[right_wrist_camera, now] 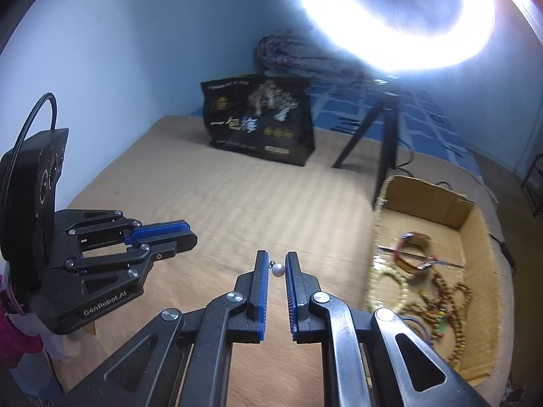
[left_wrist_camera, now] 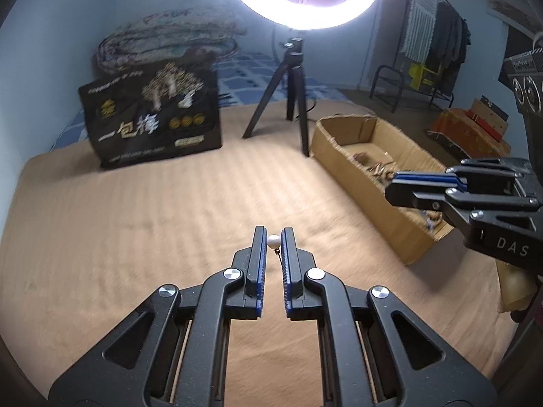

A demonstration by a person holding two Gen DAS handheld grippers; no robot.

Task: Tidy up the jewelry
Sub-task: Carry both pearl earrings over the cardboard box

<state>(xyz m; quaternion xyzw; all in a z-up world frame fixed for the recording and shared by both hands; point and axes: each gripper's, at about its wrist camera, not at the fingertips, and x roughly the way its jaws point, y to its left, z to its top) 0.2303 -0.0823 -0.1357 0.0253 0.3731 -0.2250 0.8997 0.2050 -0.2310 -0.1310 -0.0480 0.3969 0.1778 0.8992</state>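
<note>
- Left gripper [left_wrist_camera: 273,233]: jaws drawn narrow, pinching first pearl earring [left_wrist_camera: 273,241] at the tips, above the tan bedcover [left_wrist_camera: 135,220].
- Right gripper [right_wrist_camera: 277,258]: jaws likewise narrow, pinching second pearl earring [right_wrist_camera: 278,269].
- Black printed bag [left_wrist_camera: 152,118]: upright, at 11 o'clock from the left gripper.
- Tripod [left_wrist_camera: 292,78]: 12 o'clock.
- Cardboard box [right_wrist_camera: 468,217]: 2 o'clock from the right gripper, holding a heap of beaded bracelets [right_wrist_camera: 437,291].

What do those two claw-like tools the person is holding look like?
Both are matte black plastic with silver rivets and blue ribbed finger pads. The left gripper reads "GenRobot.AI" and has a braided black cable; the right gripper reads "DAS". A pink sleeve shows.
</note>
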